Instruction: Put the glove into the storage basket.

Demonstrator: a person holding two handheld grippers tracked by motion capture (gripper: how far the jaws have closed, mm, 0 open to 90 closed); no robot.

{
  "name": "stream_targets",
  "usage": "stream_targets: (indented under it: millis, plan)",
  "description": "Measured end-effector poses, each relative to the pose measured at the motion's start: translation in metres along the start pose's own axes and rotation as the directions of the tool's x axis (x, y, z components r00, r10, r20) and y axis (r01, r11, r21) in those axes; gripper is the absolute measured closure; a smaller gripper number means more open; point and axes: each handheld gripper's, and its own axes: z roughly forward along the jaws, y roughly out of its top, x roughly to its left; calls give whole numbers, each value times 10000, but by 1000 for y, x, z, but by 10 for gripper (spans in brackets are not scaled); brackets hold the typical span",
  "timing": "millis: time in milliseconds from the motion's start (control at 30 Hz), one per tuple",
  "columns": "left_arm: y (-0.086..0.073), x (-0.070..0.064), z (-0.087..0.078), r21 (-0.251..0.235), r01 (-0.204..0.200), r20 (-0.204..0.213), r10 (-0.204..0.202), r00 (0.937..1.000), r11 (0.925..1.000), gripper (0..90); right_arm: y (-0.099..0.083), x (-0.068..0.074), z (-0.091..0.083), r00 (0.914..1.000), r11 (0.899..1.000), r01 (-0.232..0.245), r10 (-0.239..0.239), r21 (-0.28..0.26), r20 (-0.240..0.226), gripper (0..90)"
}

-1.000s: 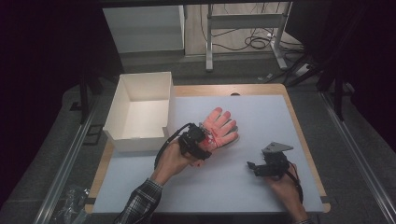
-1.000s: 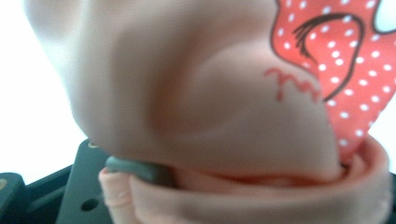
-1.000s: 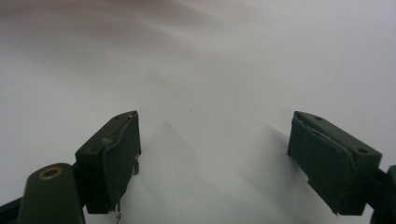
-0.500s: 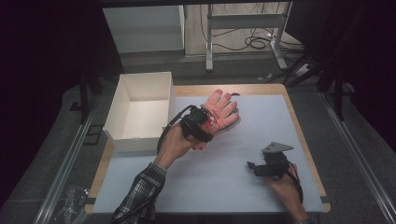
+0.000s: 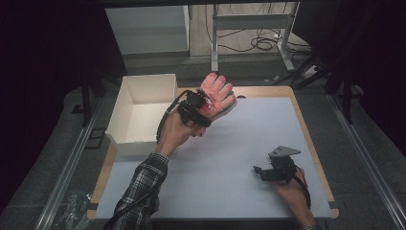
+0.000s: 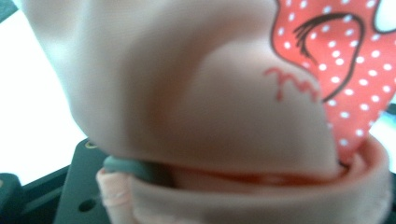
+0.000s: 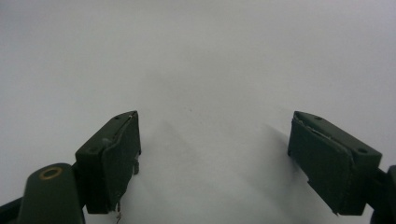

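Note:
A pink glove [image 5: 218, 93] with a red white-dotted patch hangs lifted above the far part of the table, fingers spread upward. My left gripper [image 5: 200, 106] is shut on its cuff. In the left gripper view the glove [image 6: 196, 93] fills the frame up close, its rolled cuff at the bottom, and it hides the jaws. My right gripper [image 5: 261, 171] rests low over the white mat near the right front, held by a hand. In the right gripper view that gripper [image 7: 215, 158] stands wide open with only bare mat between its jaws.
An open white box [image 5: 117, 115] stands at the table's left edge, close to the left hand. A white mat [image 5: 225, 158] covers the wooden tabletop. Beyond the far edge are a table frame and cables on the floor.
My left gripper has carried the glove up and toward the far edge of the table, off the mat. The right gripper has stayed where it was.

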Motion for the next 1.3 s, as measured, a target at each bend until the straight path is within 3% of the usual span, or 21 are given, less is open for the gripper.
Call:
stream_targets:
  millis: [267, 433, 700, 900, 1033, 1067, 1100, 1300]
  plan:
    - [-5, 35, -25, -230, 954, -563, -965, 9937, 9952, 381, 0, 0, 0, 10000, 10000, -4, 4, -2, 1, 174]
    - [-14, 56, -41, -411, 1473, -1071, -1509, 9827, 9882, 380, 0, 0, 0, 10000, 10000, -4, 4, -3, 1, 173]
    - [-37, 90, -65, -520, 2278, -1809, -2335, 9554, 9723, 380, 0, 0, 0, 10000, 10000, 8, -8, -12, 5, 173]
    - [-59, 113, -72, -571, 3012, -2097, -3064, 9285, 9519, 379, 0, 0, 0, 10000, 10000, -23, 23, -18, 3, 173]
    - [-72, 127, -71, -552, 3447, -2227, -3480, 9106, 9371, 378, 0, 0, 0, 10000, 10000, -32, 32, -16, -1, 173]
    - [-74, 130, -71, -502, 3464, -2276, -3484, 9093, 9368, 378, 0, 0, 0, 10000, 10000, -31, 31, -16, 0, 173]
    - [-78, 133, -68, -526, 3618, -2270, -3640, 9033, 9308, 378, 0, 0, 0, 10000, 10000, -29, 29, -16, 0, 174]
    - [-90, 144, -50, -392, 3970, -2162, -3957, 8926, 9170, 377, 0, 0, 0, 10000, 10000, -34, 34, -17, 8, 173]
